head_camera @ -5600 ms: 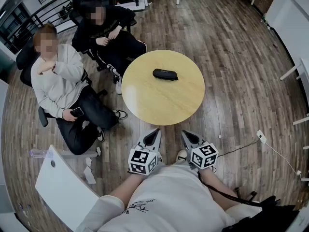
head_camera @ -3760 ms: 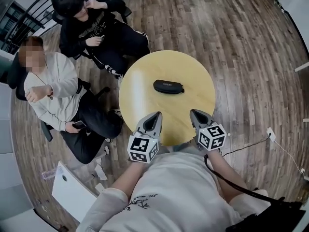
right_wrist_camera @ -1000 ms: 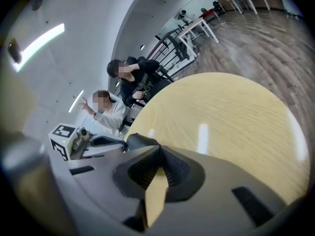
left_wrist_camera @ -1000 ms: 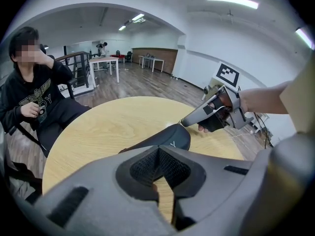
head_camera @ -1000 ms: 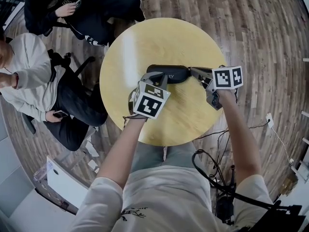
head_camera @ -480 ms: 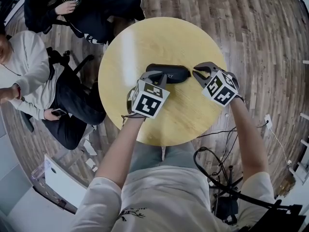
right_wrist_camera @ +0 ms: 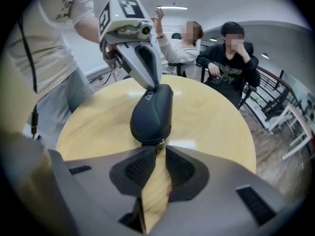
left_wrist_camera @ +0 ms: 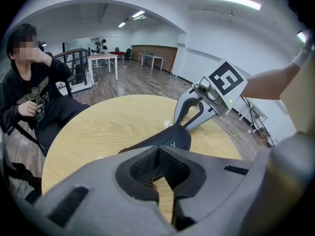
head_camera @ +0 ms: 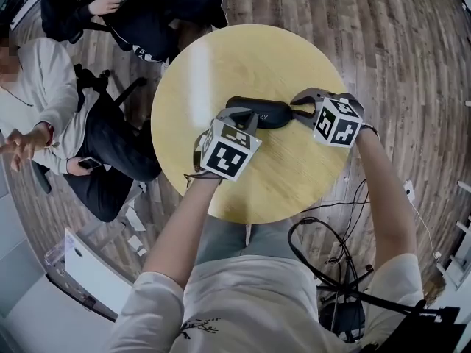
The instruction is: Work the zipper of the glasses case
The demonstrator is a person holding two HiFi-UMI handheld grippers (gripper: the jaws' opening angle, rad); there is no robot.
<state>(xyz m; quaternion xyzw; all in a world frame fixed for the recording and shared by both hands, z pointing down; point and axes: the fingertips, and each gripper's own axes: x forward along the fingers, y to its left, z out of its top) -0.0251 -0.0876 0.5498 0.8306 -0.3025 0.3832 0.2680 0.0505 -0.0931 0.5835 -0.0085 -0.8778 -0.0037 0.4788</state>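
Right gripper: clenched on the zipper pull at the right end of the glasses case.
Left gripper: jaws drawn together, tips pressed on the case's left end.
Change: half a second ago the right gripper hung tilted just off the case; now its tips meet that end. The left gripper has not moved.
Arms: both forearms reach forward over the table, with the grippers facing each other along the case.
Case: lies flat near the table's middle.
Count: two grippers, one case, one round table, two seated people beside it.
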